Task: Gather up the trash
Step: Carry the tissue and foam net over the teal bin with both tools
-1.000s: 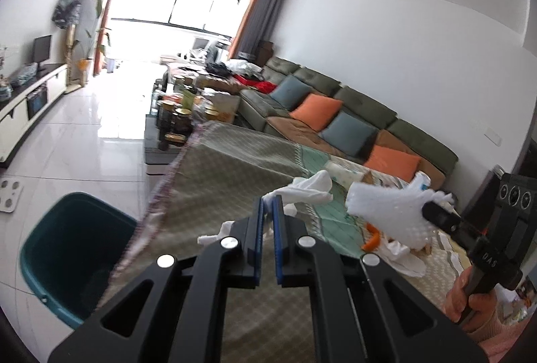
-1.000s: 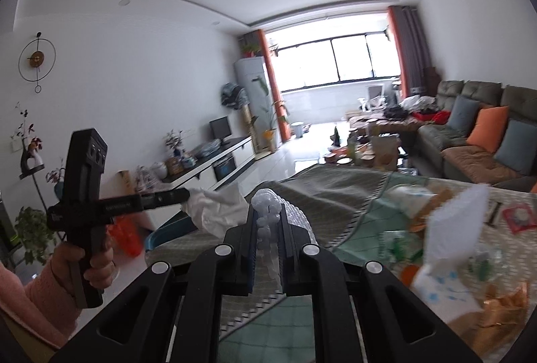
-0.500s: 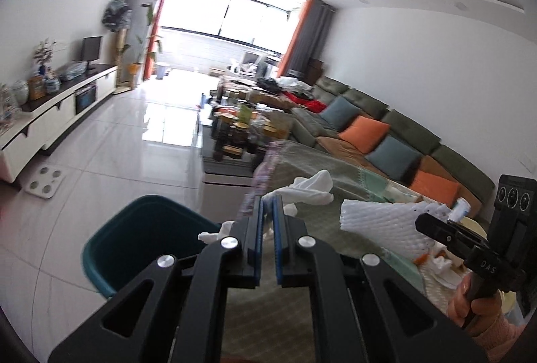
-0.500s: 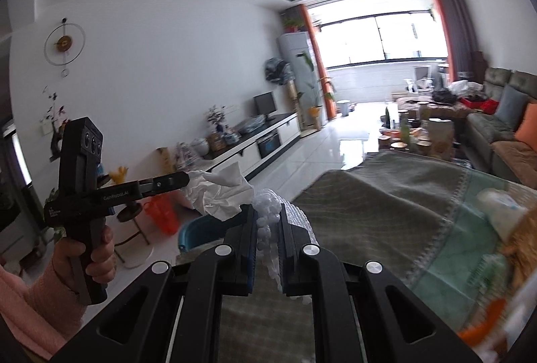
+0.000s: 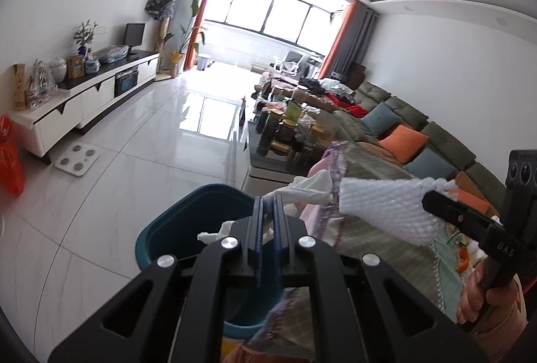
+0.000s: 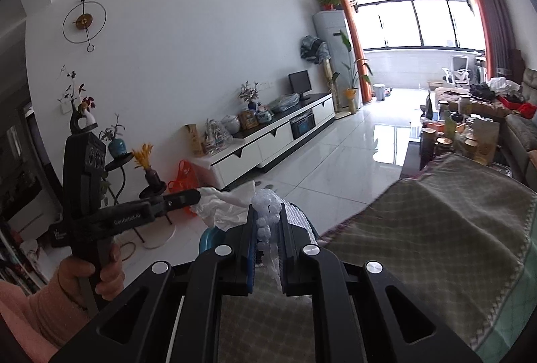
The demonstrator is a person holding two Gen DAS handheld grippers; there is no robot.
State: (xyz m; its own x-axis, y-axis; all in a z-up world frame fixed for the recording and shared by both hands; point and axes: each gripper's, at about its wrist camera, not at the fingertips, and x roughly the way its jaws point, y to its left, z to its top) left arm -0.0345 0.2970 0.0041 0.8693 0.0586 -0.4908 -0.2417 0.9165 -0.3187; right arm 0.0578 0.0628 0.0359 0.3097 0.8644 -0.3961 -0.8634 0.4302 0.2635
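Note:
My left gripper is shut on a crumpled white tissue and hangs over the dark teal trash bin on the floor by the table's corner. The left gripper and the tissue also show in the right wrist view. My right gripper is shut on a white foam net sleeve, just right of the left gripper; a sliver of the bin shows below. The sleeve and the right gripper show in the left wrist view.
The table with a checked cloth lies to the right, its fringed edge beside the bin. A white TV cabinet lines the left wall, a scale and red bag on the floor, sofa behind.
Both grippers have swung left, off the table toward the bin, carrying the tissue and the foam sleeve. The bin now lies right under the left gripper.

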